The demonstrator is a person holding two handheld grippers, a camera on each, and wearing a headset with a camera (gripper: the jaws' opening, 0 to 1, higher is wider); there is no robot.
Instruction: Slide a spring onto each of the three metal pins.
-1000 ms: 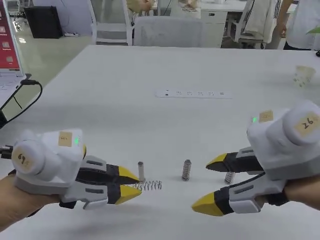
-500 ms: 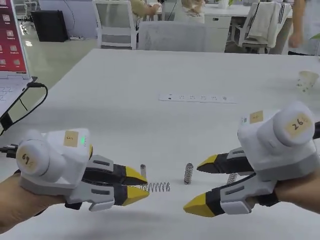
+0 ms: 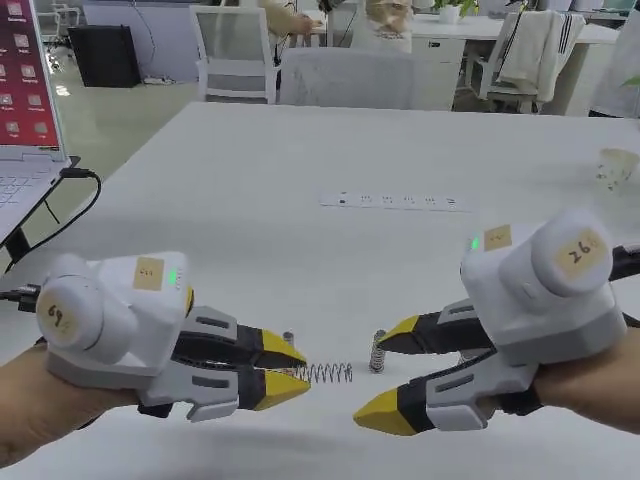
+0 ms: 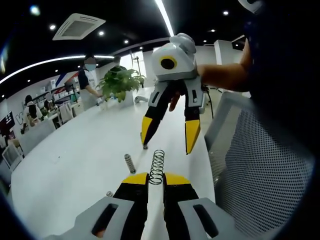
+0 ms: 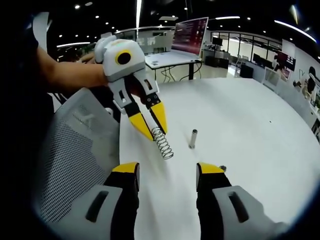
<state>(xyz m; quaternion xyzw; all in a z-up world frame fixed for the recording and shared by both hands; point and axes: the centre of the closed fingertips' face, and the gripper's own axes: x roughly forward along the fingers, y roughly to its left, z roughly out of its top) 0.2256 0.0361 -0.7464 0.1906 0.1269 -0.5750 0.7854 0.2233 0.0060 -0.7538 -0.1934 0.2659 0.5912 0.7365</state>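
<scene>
My left gripper [image 3: 296, 374] squeezes the thin silver wire spring [image 3: 328, 373]; my right gripper [image 3: 377, 378], jaws wide apart, has come closer to help; the short grey metal pin [image 3: 288, 340] is bare

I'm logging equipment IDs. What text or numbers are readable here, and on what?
"69": round rear end of the left hand-held gripper.
"26": round rear end of the right hand-held gripper.
Tan stickers on top of both: too faint to read.
Laptop screen: icon labels too small to read.
</scene>
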